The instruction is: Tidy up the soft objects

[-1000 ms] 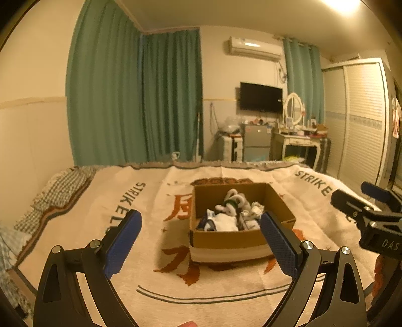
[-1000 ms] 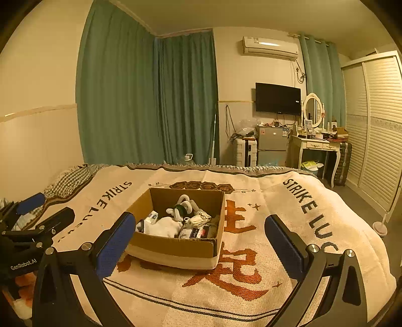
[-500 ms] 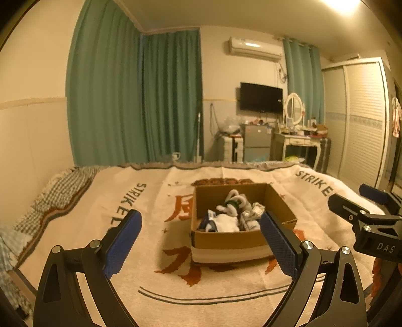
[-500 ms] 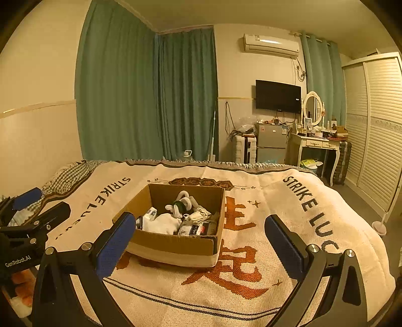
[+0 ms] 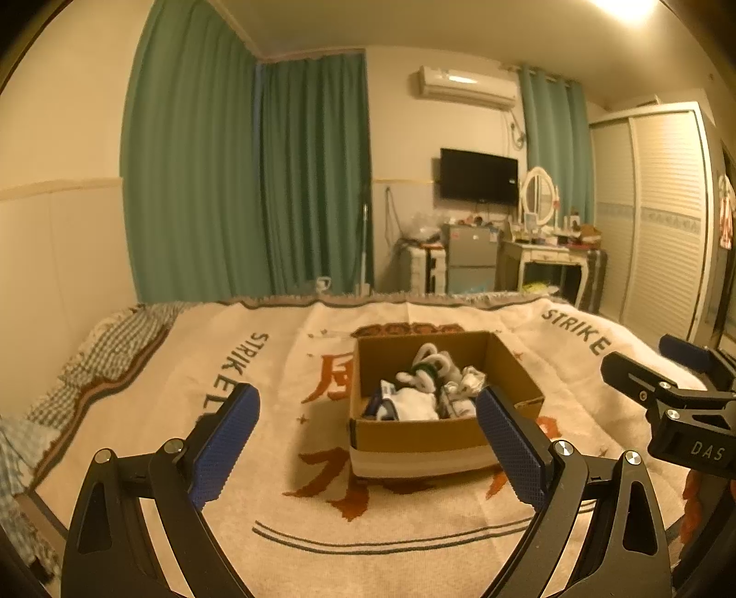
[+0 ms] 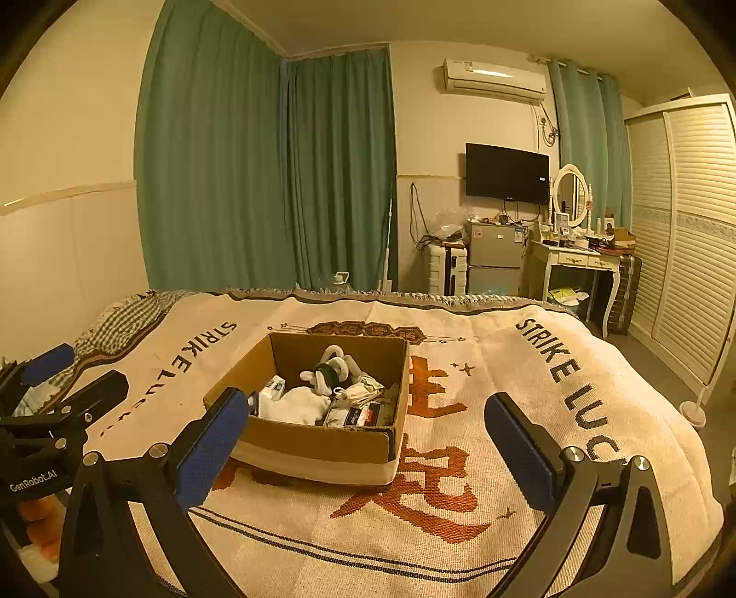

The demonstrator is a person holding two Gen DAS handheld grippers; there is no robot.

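Both views have crept slightly nearer the open brown cardboard box (image 5: 441,414) of soft white items (image 6: 299,405). The left gripper (image 5: 368,441) and right gripper (image 6: 368,446) gape wide, empty; best descend squarely over one piece.

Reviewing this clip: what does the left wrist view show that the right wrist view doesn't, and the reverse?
Only the left wrist view: the right gripper from the side at the right edge, and the ceiling light.

Only the right wrist view: the left gripper at the left edge, a white floor stand beside the bed, and orange and white soft things at lower left.

Both: the cardboard box of white soft items on the blanket, and each view's own jaws standing wide apart, holding nothing.
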